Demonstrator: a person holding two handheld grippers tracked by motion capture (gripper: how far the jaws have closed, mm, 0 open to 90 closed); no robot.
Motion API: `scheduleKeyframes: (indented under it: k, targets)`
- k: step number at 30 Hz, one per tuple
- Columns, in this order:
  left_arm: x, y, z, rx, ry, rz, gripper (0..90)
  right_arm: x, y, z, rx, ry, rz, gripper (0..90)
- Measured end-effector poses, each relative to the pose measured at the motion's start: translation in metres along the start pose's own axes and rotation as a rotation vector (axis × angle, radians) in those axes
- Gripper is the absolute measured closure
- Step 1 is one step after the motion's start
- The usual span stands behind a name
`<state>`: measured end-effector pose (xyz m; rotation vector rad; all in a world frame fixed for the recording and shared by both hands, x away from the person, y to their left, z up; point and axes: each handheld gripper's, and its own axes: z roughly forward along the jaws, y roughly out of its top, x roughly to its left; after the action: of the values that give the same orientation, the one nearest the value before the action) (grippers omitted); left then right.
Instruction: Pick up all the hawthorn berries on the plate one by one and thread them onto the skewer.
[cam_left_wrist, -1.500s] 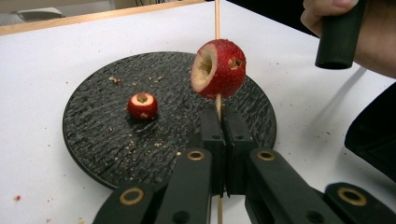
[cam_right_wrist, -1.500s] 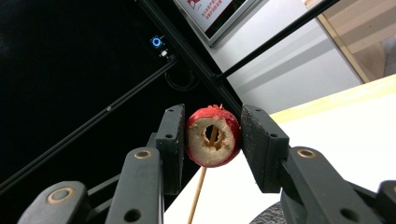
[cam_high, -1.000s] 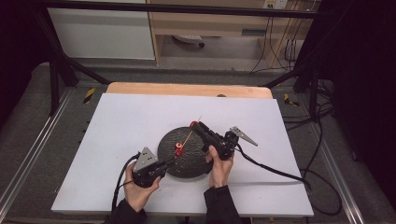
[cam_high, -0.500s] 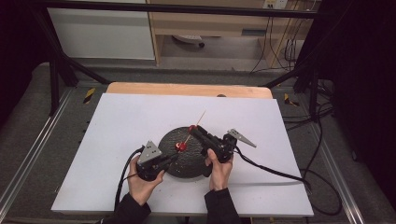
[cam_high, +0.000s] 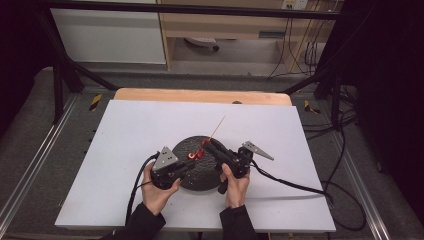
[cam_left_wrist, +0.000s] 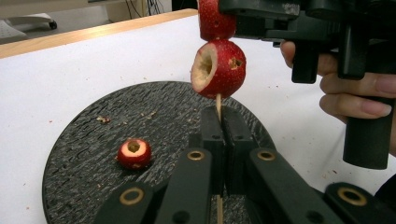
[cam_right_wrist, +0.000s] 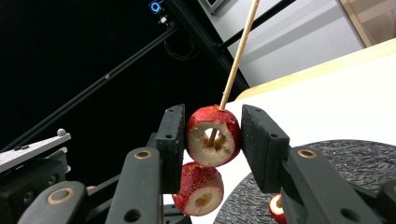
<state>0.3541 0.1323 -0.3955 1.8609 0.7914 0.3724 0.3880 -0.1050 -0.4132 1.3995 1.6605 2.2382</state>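
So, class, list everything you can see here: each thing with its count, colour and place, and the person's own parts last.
Fruits on skewer: two, red, one above the other, over the plate.
Skewer: one, pale wood, through both fruits.
Loose fruit: one, red, on the plate.
Plate: one, black, round, on the table.
Table: one, white top, wooden far edge.
Left gripper: one, black, shut on the skewer below the fruits.
Right gripper: one, black, shut on the upper fruit.
Hands: two, holding the grippers.
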Motion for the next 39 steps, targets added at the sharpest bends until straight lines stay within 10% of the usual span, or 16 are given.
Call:
scheduleKeyframes:
  k: [11,22,39]
  targets:
    - [0.018,-0.013,-0.022,0.018,0.028,-0.006,88.2,-0.004,0.013,-0.019,0.065,-0.042,-0.095,39.0]
    - [0.046,-0.036,-0.059,0.053,0.078,-0.03,88.2,-0.016,0.018,-0.023,0.294,-0.138,-0.204,8.9]
    - [0.069,-0.063,-0.085,0.089,0.084,-0.074,88.2,-0.011,0.019,-0.005,0.595,-0.239,-0.406,2.1]
